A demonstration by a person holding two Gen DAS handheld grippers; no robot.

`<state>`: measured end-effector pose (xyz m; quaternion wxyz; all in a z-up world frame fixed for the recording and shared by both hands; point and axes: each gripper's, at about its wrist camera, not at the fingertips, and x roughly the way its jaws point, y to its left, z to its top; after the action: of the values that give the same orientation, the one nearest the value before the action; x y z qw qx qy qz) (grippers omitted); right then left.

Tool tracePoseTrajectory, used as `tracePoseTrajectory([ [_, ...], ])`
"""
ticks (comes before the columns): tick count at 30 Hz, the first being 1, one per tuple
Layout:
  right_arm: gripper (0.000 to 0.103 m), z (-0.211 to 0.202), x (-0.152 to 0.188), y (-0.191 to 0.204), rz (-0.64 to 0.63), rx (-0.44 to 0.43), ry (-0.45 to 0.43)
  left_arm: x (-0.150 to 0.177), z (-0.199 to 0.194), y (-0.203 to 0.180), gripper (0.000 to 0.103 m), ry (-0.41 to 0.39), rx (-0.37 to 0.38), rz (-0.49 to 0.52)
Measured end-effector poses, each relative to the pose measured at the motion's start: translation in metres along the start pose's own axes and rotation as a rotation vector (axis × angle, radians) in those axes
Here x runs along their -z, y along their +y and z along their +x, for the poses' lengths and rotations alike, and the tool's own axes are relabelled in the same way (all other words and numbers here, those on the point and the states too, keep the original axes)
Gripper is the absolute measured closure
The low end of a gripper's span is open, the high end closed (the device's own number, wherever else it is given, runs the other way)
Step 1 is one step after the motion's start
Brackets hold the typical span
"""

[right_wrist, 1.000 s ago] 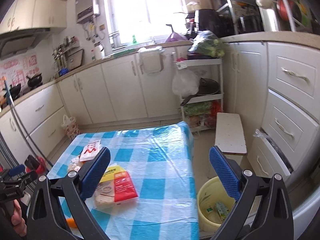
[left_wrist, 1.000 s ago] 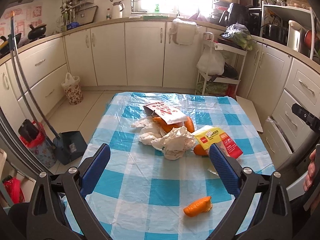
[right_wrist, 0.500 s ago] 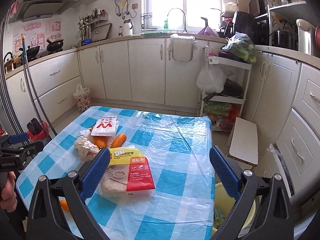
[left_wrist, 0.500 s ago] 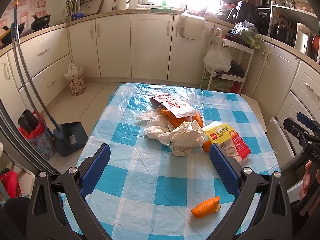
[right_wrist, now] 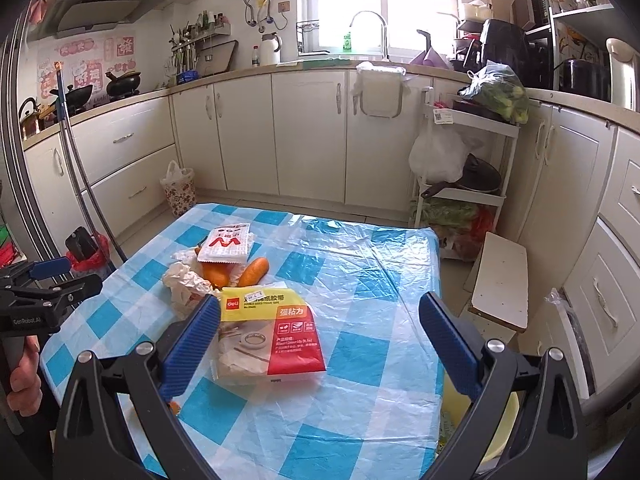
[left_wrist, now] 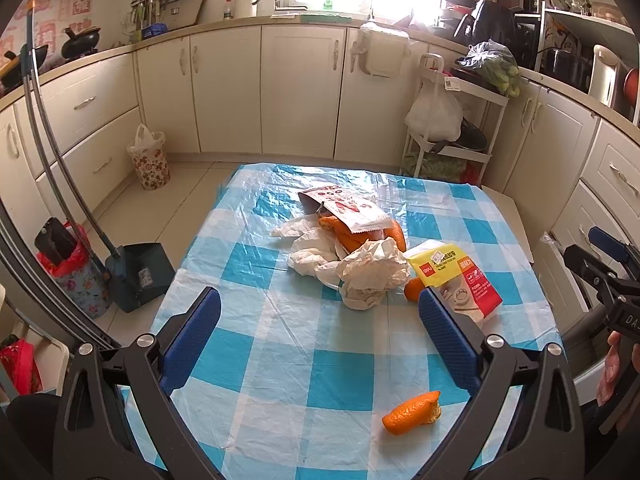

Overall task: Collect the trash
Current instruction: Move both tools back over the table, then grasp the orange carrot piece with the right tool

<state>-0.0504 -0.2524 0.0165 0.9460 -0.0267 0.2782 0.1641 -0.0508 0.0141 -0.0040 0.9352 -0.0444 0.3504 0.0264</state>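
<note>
Beside the tabletop on the right we see a yellow bin, contents unclear. Both our left hand-held gripper and right hand-held gripper gape wide, empty, above the trash pile; an orange peel lies near.

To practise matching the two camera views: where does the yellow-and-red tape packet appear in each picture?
Left wrist: tape packet right of centre, beside the crumpled paper.
Right wrist: tape packet centre-left, by the near finger.
Shared landmark: white snack wrapper lying on the orange peels.
</note>
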Motion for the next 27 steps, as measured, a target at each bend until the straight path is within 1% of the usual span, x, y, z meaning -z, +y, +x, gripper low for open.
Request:
tracePoseTrajectory([
  [3,0.008,0.002,0.001,0.004,0.005,-0.12,0.031,-0.002,0.002,0.007,0.007,0.009,0.005,-0.022],
  [6,0.008,0.01,0.006,0.02,-0.036,-0.26,0.106,-0.005,0.004,0.019,0.007,0.016,-0.002,-0.056],
  [8,0.008,0.015,0.011,0.037,-0.087,-0.322,0.148,-0.006,0.006,0.028,0.007,0.019,-0.009,-0.082],
  [12,0.01,0.025,0.023,0.063,-0.151,-0.408,0.225,-0.009,0.01,0.042,0.007,0.03,-0.023,-0.119],
  [16,0.023,0.034,0.038,0.092,-0.223,-0.476,0.305,-0.01,0.015,0.051,0.007,0.048,-0.034,-0.151],
  [18,0.027,0.04,0.047,0.105,-0.265,-0.496,0.343,-0.009,0.017,0.053,0.007,0.055,-0.034,-0.16],
  [20,0.031,0.045,0.055,0.116,-0.302,-0.503,0.377,-0.009,0.018,0.054,0.007,0.061,-0.032,-0.165],
  [22,0.041,0.051,0.062,0.124,-0.328,-0.508,0.408,-0.008,0.019,0.055,0.007,0.063,-0.032,-0.165],
  [23,0.044,0.055,0.064,0.126,-0.34,-0.504,0.421,-0.009,0.019,0.055,0.007,0.063,-0.033,-0.164],
  [24,0.048,0.057,0.067,0.128,-0.348,-0.5,0.43,-0.008,0.019,0.056,0.007,0.062,-0.033,-0.164],
  [27,0.055,0.061,0.069,0.125,-0.341,-0.496,0.447,-0.008,0.021,0.057,0.007,0.065,-0.033,-0.166],
])
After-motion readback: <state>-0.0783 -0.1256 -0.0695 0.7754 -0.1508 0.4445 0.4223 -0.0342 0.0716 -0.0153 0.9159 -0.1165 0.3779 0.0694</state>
